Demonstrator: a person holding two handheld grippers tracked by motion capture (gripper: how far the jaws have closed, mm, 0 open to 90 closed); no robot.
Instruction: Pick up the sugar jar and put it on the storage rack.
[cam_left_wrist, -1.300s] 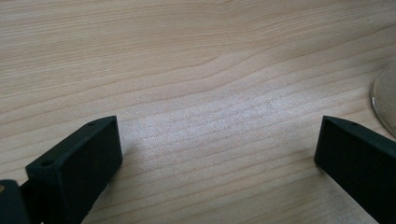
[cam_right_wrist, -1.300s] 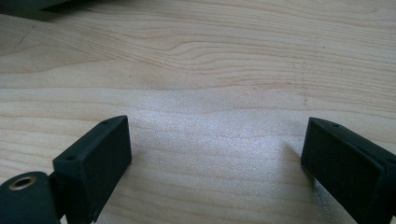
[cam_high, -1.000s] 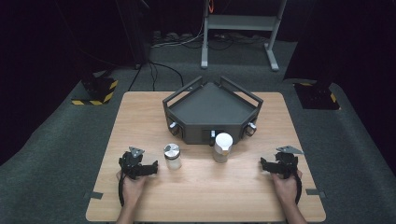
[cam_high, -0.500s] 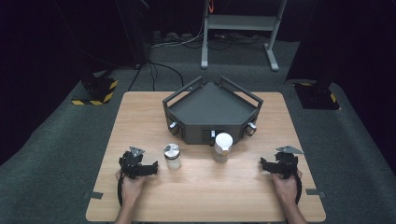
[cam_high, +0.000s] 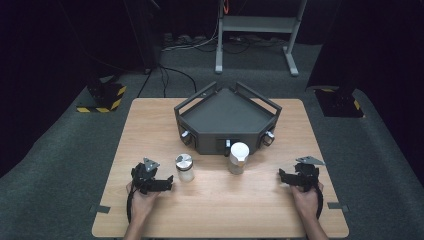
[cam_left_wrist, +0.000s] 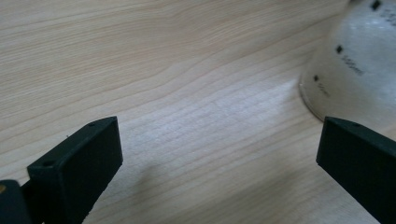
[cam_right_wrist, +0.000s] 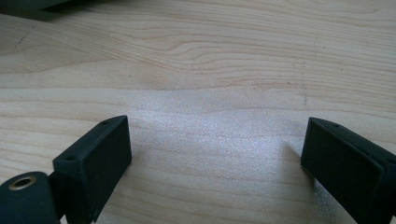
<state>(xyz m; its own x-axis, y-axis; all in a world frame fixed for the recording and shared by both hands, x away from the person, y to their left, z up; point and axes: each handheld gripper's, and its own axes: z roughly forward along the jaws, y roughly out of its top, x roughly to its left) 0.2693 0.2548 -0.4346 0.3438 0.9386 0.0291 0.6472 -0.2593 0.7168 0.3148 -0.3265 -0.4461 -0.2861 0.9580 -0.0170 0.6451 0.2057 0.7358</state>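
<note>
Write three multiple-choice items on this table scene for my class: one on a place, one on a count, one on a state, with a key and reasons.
1. Where does the jar with the silver lid stand?
A. inside the dark tray
B. on the wooden table, just right of the left gripper
C. on the floor

2. How many jars stand on the table?
A. one
B. two
C. four

3. How are the jaws of the right gripper?
A. open with bare wood between them
B. shut on a jar
C. shut on a lid

Key: 1 B, it stands beside the left gripper, in front of the dark tray. 2 B, the silver-lidded one and the jar with the white lid. 3 A, the right gripper view shows them wide apart.
</note>
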